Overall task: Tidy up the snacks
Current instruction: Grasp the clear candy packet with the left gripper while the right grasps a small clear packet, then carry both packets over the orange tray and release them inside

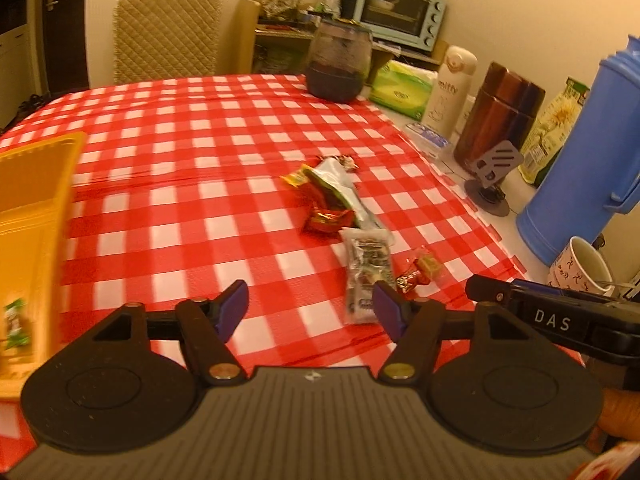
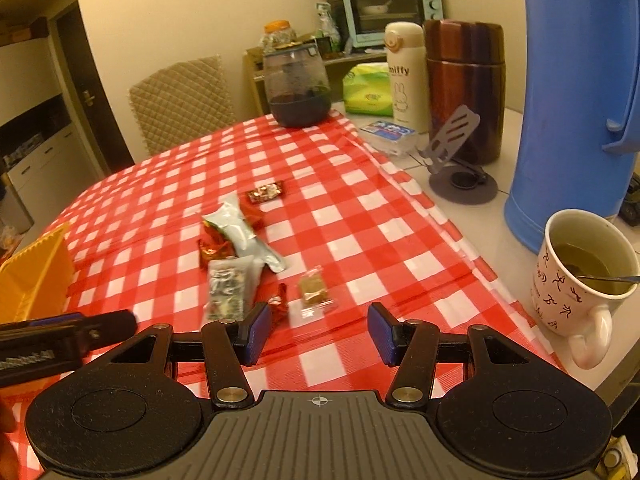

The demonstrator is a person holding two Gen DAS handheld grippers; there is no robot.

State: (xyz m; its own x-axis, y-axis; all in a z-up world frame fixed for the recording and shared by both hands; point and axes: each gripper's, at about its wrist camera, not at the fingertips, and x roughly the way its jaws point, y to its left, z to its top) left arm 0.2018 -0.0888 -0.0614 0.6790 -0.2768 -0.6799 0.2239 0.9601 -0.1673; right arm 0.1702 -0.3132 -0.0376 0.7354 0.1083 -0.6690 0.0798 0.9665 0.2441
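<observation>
The left gripper has its jaws wide apart and holds nothing; a clear snack packet lies at its 1 o'clock. The right gripper also stands apart and empty, with a clear-wrapped brown biscuit at 12 o'clock and a red candy at 11. Further snacks, including a silver pouch, lie scattered on the red checked tablecloth. A yellow bin sits at 9 o'clock of the left gripper.

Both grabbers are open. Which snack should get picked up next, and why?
Probably the right gripper should dip onto the small clear-wrapped brown snack: it lies alone just ahead of the open jaws, while the orange plastic bin waits at the left.
</observation>
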